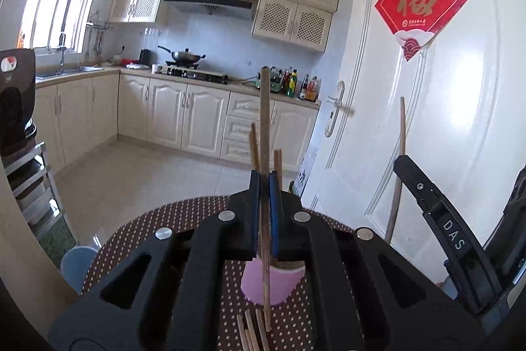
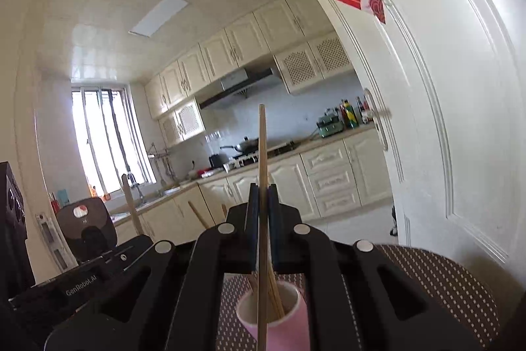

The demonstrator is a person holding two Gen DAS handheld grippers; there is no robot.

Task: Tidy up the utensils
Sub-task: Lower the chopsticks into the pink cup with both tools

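Here the left gripper (image 1: 264, 186) clenches one upright wooden chopstick (image 1: 264, 127) above the pink cylindrical plastic cup (image 1: 273, 283), loose chopsticks (image 1: 251, 333) lying near the polka-dot tablecloth (image 1: 138, 236) edge; the right gripper (image 2: 262, 203) pinches another chopstick (image 2: 262, 147) over the cup, beside the white door (image 2: 443, 120).

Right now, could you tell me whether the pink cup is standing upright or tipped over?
Upright. In the right wrist view the pink cup sits on the dotted tablecloth with its mouth facing up, and chopsticks stand inside it.
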